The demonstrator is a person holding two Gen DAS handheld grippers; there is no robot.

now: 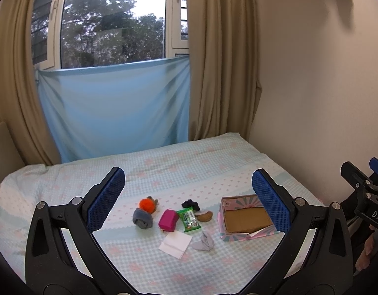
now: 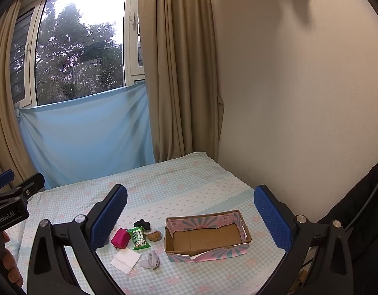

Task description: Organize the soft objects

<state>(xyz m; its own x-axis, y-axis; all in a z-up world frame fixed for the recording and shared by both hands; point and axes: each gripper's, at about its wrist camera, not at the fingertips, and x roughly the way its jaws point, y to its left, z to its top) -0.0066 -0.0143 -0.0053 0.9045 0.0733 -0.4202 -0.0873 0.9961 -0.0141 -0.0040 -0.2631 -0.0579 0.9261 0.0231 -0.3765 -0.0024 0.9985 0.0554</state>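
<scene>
Jaws of both grippers wide, empty

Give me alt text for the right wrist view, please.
An empty cardboard box sits on a checked bedsheet between the open right gripper fingers. Left of it lie a magenta pouch, green wipes packet, white tissue and grey sock. The left gripper shows at left.

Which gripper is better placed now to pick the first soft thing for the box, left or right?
Probably the left gripper. Its open fingers frame the whole pile, including the grey sock roll. The right gripper, also open, frames mostly the empty box.
</scene>
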